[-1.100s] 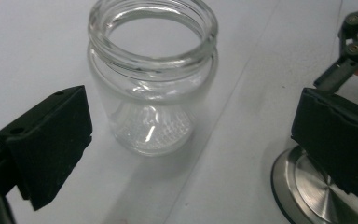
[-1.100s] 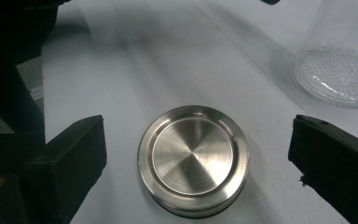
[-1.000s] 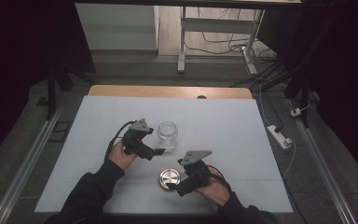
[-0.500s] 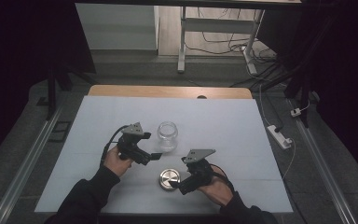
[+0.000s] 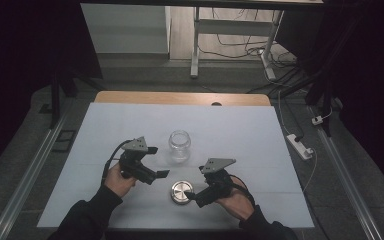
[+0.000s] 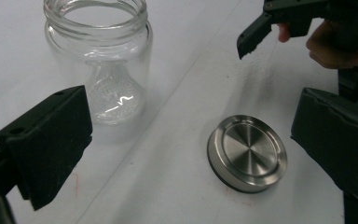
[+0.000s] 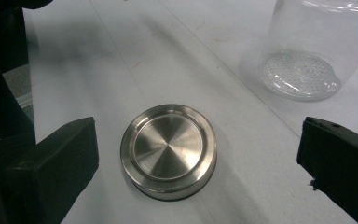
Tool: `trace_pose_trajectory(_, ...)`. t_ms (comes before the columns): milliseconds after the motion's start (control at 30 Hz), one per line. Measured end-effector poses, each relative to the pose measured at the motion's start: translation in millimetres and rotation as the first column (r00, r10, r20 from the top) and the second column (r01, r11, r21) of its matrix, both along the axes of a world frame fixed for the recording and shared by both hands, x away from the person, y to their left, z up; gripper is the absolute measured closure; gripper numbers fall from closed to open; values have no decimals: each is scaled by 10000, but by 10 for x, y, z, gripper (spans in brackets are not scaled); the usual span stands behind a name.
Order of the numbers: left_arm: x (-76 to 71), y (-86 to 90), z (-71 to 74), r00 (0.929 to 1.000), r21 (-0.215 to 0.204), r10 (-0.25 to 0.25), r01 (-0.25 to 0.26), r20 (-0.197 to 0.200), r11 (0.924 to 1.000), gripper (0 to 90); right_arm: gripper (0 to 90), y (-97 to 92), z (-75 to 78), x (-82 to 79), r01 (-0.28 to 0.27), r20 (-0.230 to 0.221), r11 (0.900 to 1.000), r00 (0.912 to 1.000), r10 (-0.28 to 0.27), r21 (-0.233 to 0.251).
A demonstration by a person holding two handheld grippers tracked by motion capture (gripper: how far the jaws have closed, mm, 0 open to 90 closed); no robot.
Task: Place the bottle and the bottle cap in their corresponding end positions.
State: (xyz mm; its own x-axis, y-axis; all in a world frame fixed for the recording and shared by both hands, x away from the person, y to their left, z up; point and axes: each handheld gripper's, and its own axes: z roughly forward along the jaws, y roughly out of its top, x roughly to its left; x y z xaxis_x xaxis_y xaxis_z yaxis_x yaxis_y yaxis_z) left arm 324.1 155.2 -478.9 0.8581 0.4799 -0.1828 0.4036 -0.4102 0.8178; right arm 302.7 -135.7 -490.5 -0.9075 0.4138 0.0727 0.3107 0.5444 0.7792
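We've got the metal lid (image 5: 181, 192) lying flat on the white table (image 5: 260, 145) near us, open glass jar (image 5: 179, 145) upright just behind it, left gripper (image 5: 156, 162) and right gripper (image 5: 194, 198) both spread wide with nothing held, right's having just opened, dark floor and cables (image 5: 240, 45) beyond.

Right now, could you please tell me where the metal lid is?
In the high view, the metal lid lies flat on the white table, just in front of the glass jar, between the left claw and the right claw.

Black tongs (image 5: 164, 173), grey three-cornered plates, dark sleeves (image 5: 87, 215).
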Motion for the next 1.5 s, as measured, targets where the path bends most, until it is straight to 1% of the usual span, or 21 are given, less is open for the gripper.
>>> trace_pose_trajectory(267, -168, 85, 10, 10000, 229, 82, -83, 29, 9997, 0, 0, -55, 33, -12, 139, 126, 9999, 9998, -139, -11)
trace_pose_trajectory(500, -313, 201, 6, 9996, 240, 290, -290, -3, 9993, 0, 0, -107, 52, -32, 271, 198, 9996, 9994, -269, -57)
trace_pose_trajectory(633, -396, 282, -5, 9990, 204, 440, -439, -50, 9988, 0, 0, -152, 63, -46, 355, 258, 9994, 9990, -354, -57)
trace_pose_trajectory(767, -476, 356, -19, 9981, 81, 599, -598, -122, 9982, 0, 0, -211, 74, -60, 484, 298, 9988, 9984, -482, -68)
trace_pose_trajectory(1000, -605, 465, -34, 9966, 0, 813, -813, -110, 9967, 0, 0, -315, 94, -95, 713, 444, 9974, 9965, -709, -91)
trace_pose_trajectory(1233, -713, 577, -47, 9935, -62, 1140, -1140, -32, 9935, 0, 0, -430, 120, -130, 1008, 558, 9949, 9934, -1003, -60)
trace_pose_trajectory(1500, -829, 721, -64, 9864, -101, 1642, -1642, -40, 9864, 0, 0, -565, 148, -184, 1347, 665, 9909, 9887, -1343, -25)
